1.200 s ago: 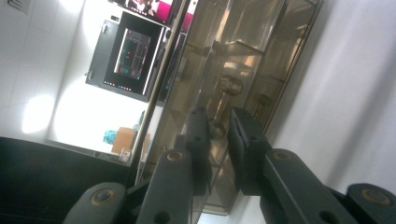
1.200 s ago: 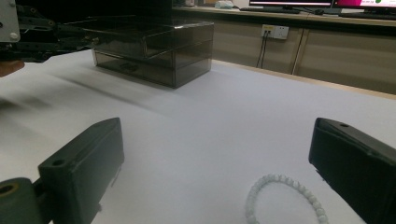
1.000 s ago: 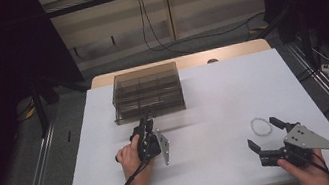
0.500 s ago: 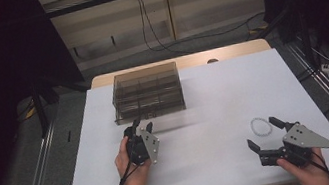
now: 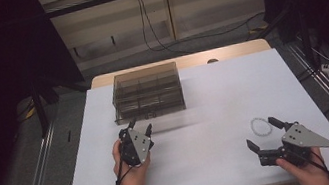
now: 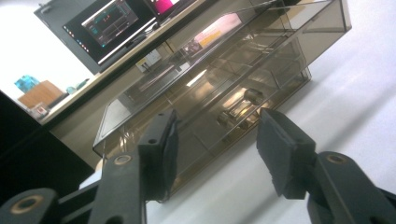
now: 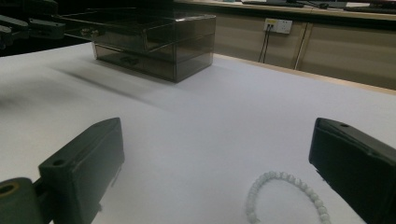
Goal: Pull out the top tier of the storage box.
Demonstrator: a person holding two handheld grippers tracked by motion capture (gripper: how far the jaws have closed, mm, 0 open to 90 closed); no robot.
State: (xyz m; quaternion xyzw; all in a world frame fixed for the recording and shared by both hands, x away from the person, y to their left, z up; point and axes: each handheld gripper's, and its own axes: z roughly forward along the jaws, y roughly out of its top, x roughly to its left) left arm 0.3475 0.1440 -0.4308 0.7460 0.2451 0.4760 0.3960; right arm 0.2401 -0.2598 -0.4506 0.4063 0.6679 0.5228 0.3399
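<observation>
Dim room with dark edges, a brightly lit white table (image 5: 217, 114) (soft smeared shadows), slightly blurred close-ups.

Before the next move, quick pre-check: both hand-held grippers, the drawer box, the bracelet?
1. Left hand-held gripper free of load: ok. Its jaws have just been opening and nothing sits between them.
2. Left hand-held gripper lined up with the smoked drawer box: ok, jaws point at the box front, short of it.
3. Drawers shut: cannot tell; the front handles show, but the tinted walls hide the drawer position.
4. Right hand-held gripper open: ok, jaws wide apart.
5. Bead bracelet reachable: ok, it lies flat on the white table just ahead of the right jaws, untouched.
</observation>
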